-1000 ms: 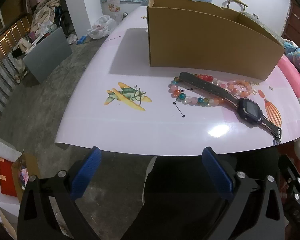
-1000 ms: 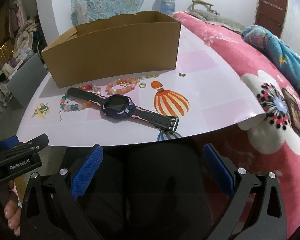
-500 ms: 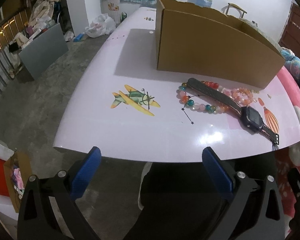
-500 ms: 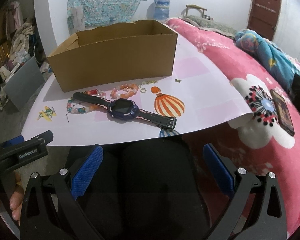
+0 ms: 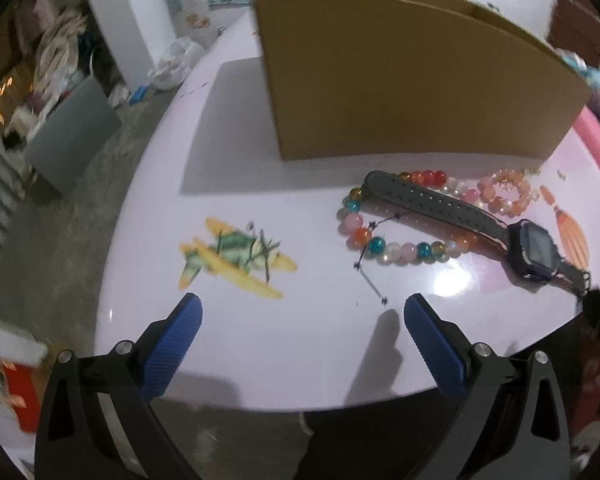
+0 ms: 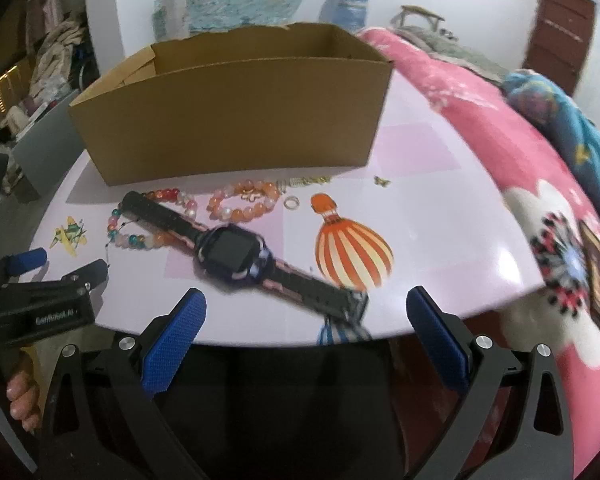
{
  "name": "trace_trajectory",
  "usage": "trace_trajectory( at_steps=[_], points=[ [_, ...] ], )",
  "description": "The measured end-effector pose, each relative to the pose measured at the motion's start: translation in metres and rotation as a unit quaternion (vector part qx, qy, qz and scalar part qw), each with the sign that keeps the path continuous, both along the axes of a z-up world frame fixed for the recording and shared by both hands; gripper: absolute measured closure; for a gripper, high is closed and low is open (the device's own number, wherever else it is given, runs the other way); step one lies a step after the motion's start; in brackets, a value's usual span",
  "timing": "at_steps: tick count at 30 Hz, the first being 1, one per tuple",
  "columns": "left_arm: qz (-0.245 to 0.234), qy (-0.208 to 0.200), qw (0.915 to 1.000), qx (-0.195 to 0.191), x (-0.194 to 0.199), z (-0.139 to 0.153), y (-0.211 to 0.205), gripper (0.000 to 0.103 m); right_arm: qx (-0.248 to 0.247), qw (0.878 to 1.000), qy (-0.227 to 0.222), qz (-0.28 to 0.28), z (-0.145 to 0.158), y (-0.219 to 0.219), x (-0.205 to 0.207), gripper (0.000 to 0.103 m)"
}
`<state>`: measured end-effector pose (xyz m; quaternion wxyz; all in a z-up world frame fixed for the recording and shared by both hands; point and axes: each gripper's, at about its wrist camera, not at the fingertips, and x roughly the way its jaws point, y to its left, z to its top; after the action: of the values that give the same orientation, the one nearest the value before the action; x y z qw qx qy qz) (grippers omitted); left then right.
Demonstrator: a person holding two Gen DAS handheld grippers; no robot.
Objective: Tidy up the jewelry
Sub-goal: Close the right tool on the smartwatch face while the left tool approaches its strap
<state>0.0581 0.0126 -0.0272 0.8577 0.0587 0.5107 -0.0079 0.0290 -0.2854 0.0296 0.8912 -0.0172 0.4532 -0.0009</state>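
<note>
A dark wrist watch [image 6: 236,254] lies on the pale pink table [image 6: 440,216], over a multicoloured bead bracelet [image 6: 118,230]. A pink-orange bead bracelet [image 6: 244,200], a small ring [image 6: 291,202] and tiny trinkets [image 6: 310,180] lie behind it, in front of an open cardboard box [image 6: 228,120]. My right gripper [image 6: 300,312] is open, just short of the watch strap's near end. My left gripper [image 5: 300,316] is open above the table's front edge, in front of the beads [image 5: 380,240] and watch [image 5: 532,248]; it also shows in the right wrist view [image 6: 60,268].
Printed plane [image 5: 236,260] and balloon [image 6: 352,252] pictures mark the tabletop. A pink floral bedspread [image 6: 560,280] lies right of the table. Grey floor, a grey panel [image 5: 72,128] and clutter lie to the left.
Both grippers have moved forward toward the table. The left fingertips now hang over the tabletop; the right gripper is closer to the watch. Nothing was grasped.
</note>
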Motion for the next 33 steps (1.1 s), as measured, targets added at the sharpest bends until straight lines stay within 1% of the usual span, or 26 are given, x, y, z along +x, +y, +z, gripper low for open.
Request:
trace_trajectory(
  at_steps=[2,6,10,11,13,14,18,22,23,27,29,31,33],
  points=[
    [-0.014,0.007,0.9998,0.011,0.006,-0.004,-0.005,0.004,-0.002,1.000,0.004,0.016,-0.007,-0.001,0.010,0.007],
    [-0.026,0.008,0.9996,-0.004,0.013,-0.003,-0.006,0.004,-0.005,0.999,0.016,0.043,-0.022,-0.006,0.028,0.007],
    [-0.025,0.019,0.9987,-0.039,0.020,-0.004,0.002,0.004,0.028,0.997,0.016,0.064,-0.025,-0.016,0.035,0.007],
    [-0.026,0.019,0.9987,-0.039,0.021,-0.004,0.003,0.004,0.041,0.997,0.018,0.068,-0.026,-0.019,0.037,0.007],
    [-0.032,0.016,0.9988,-0.034,0.022,-0.003,0.002,0.004,0.082,0.994,0.029,0.073,-0.032,-0.028,0.041,0.006],
    [-0.034,0.016,0.9987,-0.034,0.023,-0.003,0.003,0.004,0.083,0.994,0.020,0.074,-0.032,-0.031,0.041,0.007],
    [-0.031,0.019,0.9986,-0.038,0.034,-0.002,0.008,0.004,0.053,0.994,0.023,0.098,-0.036,-0.028,0.042,0.007],
    [-0.027,0.014,0.9988,-0.038,0.043,-0.001,0.004,0.004,0.010,0.992,0.027,0.122,-0.040,-0.022,0.041,0.007],
    [-0.029,0.014,0.9988,-0.038,0.044,0.000,0.003,0.004,0.009,0.992,0.027,0.125,-0.039,-0.021,0.043,0.007],
    [-0.034,0.012,0.9988,-0.034,0.041,0.001,0.006,0.004,0.041,0.992,0.017,0.119,-0.031,-0.036,0.043,0.007],
    [-0.036,-0.001,0.9984,-0.043,0.037,0.005,0.002,0.004,0.051,0.993,0.002,0.111,-0.023,-0.046,0.041,0.007],
    [-0.044,-0.026,0.9967,-0.063,0.034,0.016,0.002,0.004,0.055,0.992,-0.012,0.109,-0.018,-0.052,0.036,0.007],
    [-0.056,-0.044,0.9948,-0.072,0.031,0.022,-0.004,0.004,0.059,0.991,-0.024,0.117,-0.014,-0.054,0.037,0.007]
  ],
)
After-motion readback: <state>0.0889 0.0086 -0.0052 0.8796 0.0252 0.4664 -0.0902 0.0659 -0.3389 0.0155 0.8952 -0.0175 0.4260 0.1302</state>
